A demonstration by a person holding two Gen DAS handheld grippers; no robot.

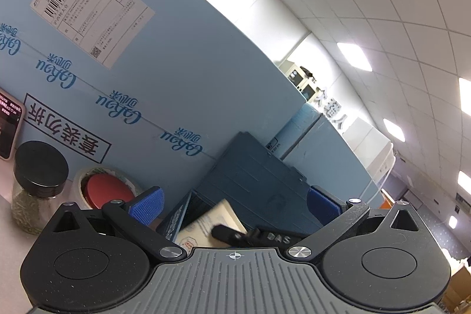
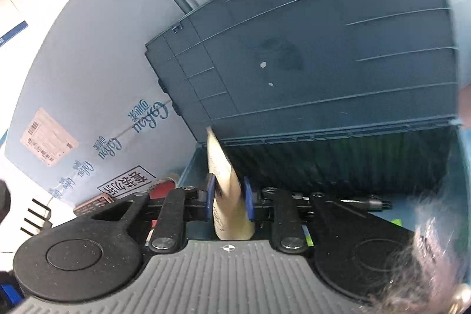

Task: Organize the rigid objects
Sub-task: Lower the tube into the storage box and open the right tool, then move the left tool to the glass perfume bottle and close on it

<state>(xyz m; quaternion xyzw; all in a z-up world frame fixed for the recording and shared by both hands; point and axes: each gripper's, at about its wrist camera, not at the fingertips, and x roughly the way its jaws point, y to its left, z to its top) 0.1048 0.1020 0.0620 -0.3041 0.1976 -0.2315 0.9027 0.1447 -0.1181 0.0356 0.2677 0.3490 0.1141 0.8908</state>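
At lower centre of the right wrist view, the right gripper (image 2: 227, 197) has its jaws pinching a cream card (image 2: 225, 181), whose long axis runs up and away toward the raised lid of the dark blue case (image 2: 309, 55). The card stands on edge inside the open case. The left gripper (image 1: 234, 203) hangs jaws spread, holding nothing, just before the case. A jar (image 1: 36, 184) stands on the table at left.
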